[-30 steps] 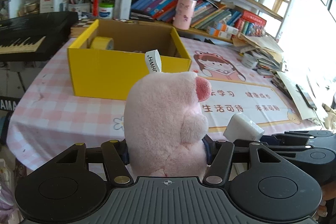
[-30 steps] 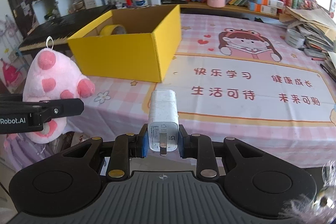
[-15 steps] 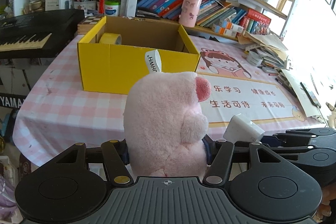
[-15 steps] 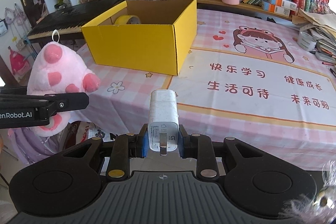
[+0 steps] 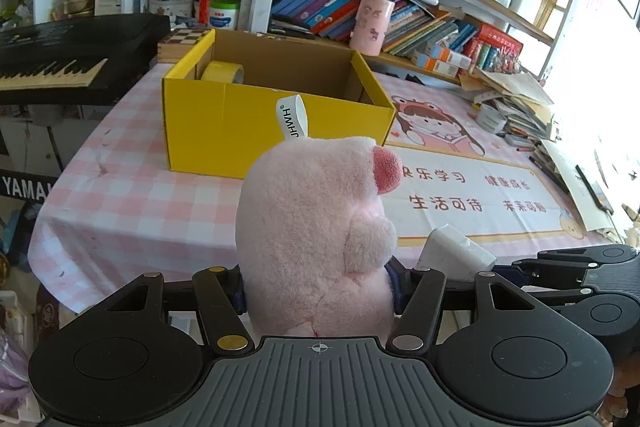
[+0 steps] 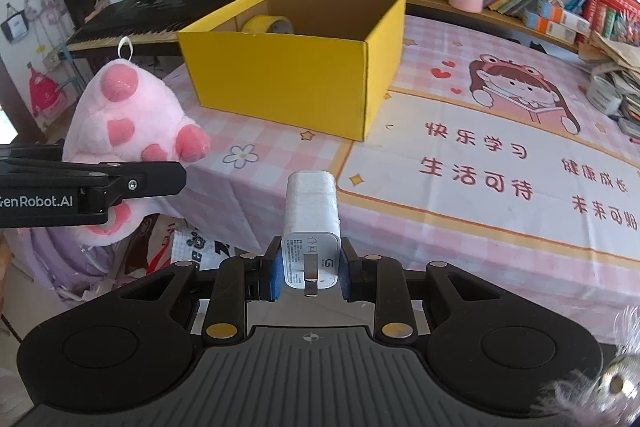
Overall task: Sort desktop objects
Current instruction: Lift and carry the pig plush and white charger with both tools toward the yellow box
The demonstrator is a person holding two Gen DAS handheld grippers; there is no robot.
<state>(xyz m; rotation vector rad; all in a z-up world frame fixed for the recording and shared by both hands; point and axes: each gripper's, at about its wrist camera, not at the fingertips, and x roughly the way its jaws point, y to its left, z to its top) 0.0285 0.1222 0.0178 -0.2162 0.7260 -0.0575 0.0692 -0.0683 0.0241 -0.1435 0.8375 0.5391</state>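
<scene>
- Left hand-held gripper (image 5: 318, 293), bottom centre of left wrist view: pads pinch a pink plush toy (image 5: 316, 227) at both sides, toy upright w/ white loop tag (image 5: 293, 117) on top.
- Same toy shows at left of right wrist view, paw pads facing cam, held off the desk edge; left hand-held gripper's black finger crosses in front of it.
- Right hand-held gripper (image 6: 310, 269), bottom centre of right wrist view: blue pads pressed on a white charger plug (image 6: 311, 219), prong end toward cam, body pointing away, over the near desk edge.
- Charger also seen lower right in left wrist view, just beside the toy, not touching as far as I can tell.
- Desk (image 6: 460, 155): pink checked cloth w/ cartoon mat + Chinese text, centre-right.
- Yellow cardboard box (image 6: 292, 83), open top, upper centre, on the desk beyond both items; yellow tape roll (image 6: 268, 24) inside at its far left corner.
- Black keyboard (image 5: 60, 63) at upper left, beside the desk.
- Bookshelf (image 5: 400, 15) across the top bkgd; pink cup (image 5: 371, 25) stands on it behind the box.
- Paper stacks (image 5: 516, 103) at right desk edge.
</scene>
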